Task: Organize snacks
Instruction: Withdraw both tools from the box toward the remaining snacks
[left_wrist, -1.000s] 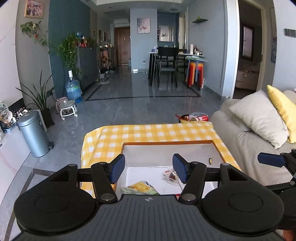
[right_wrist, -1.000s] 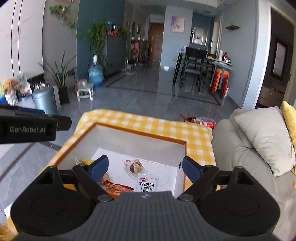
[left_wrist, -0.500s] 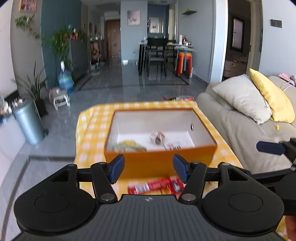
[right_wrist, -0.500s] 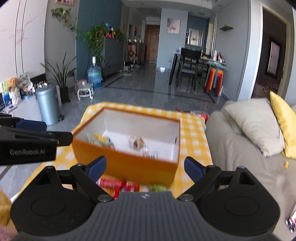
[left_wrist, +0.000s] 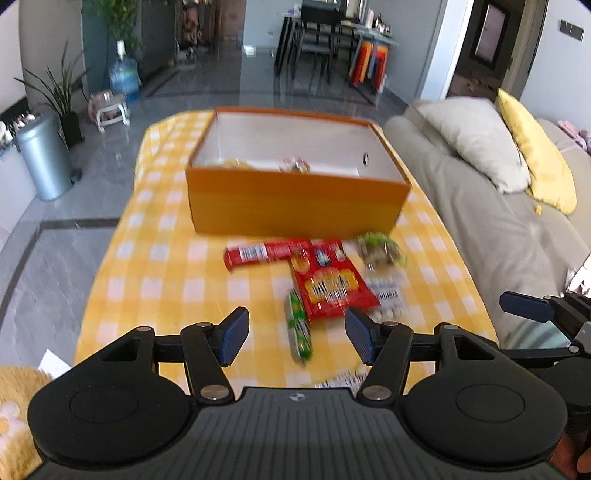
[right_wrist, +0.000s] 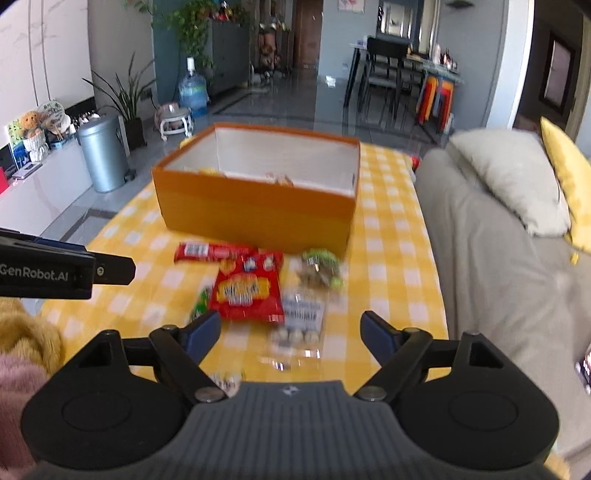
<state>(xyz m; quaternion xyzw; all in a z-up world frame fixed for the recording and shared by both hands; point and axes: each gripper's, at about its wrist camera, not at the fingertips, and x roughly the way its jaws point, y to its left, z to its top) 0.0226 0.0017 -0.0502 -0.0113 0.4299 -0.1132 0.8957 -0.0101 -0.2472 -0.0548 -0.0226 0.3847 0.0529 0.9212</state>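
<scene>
A: Your left gripper (left_wrist: 295, 338) is spread wide, nothing between the pads, hanging over the cloth on the near side of the orange box (left_wrist: 295, 206). Only the thin green stick pack (left_wrist: 298, 332) shows in the gap below, not pinched.

B: And my right one?

A: Your right gripper (right_wrist: 291, 332) has its jaws closing, still apart and gripping nothing; the clear pack of pale round sweets (right_wrist: 301, 325) lies on the cloth under the gap, blurred.

B: Where are the snacks?

A: All relative to the orange box: the long red bar (left_wrist: 266, 253) lies just in front of its near wall, the red snack bag (left_wrist: 332, 280) nearer you than that, touching the bar's end. The green-topped bag (left_wrist: 380, 251) sits just in front of the box's near right corner. A few packs already lie inside the box, too blurred to name.

B: Anything else?

A: The box stands on the yellow checked tablecloth (left_wrist: 155, 266). Grey sofa (left_wrist: 491, 221) is right of the box, with a pale cushion (left_wrist: 476, 140) and a yellow cushion (left_wrist: 535, 155). Metal bin (left_wrist: 44, 158) is on the floor left of the box.
</scene>
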